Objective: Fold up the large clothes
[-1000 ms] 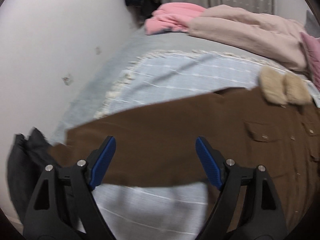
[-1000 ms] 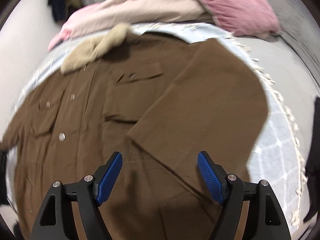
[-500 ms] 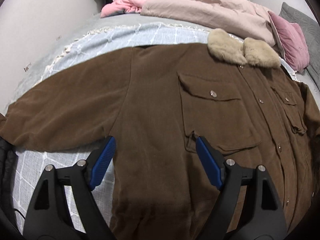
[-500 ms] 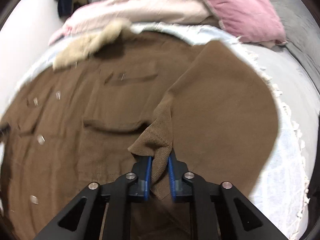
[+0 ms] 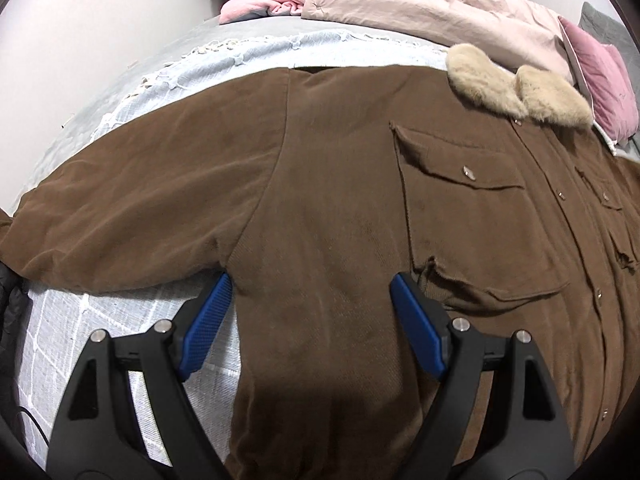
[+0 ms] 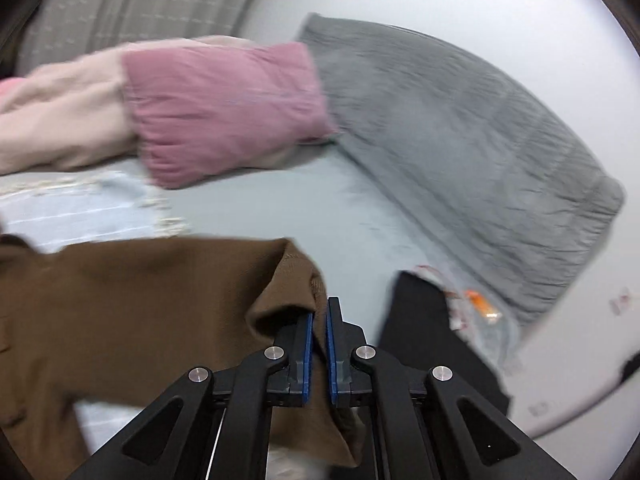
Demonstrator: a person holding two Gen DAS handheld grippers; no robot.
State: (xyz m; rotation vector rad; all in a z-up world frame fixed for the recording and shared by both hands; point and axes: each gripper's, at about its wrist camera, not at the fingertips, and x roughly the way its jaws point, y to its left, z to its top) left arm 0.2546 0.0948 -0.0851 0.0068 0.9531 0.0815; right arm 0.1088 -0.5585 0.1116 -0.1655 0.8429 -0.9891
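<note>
Brown jacket [image 5: 328,184] lies front-up on the pale blue checked throw [image 5: 248,52] w/ a fringed edge, spread over the grey bed [image 5: 256,26]. Fur collar [image 5: 516,88] sits at the far right in the left wrist view, near the pink pillow [image 5: 604,80]; one sleeve stretches out to the left across the throw. Two flap chest pockets w/ snap buttons – both flat, flaps down, contents can't be told.

Left gripper [image 5: 310,320]: jaws wide apart, just above the jacket's side below the armpit, blue pads not pressing on cloth – nothing held.

Right gripper [image 6: 318,348]: jaws have just been closing & now stand nearly together, pinching a fold of the brown jacket's sleeve edge [image 6: 304,280] between the pads. Cloth hangs from the grip, lifted off the bed. This view is motion-blurred.

Behind: beige quilt [image 5: 432,4] bunched along the far side, grey pillow [image 6: 460,132] to the right, a dark garment [image 6: 424,328] at the bed's near corner.
</note>
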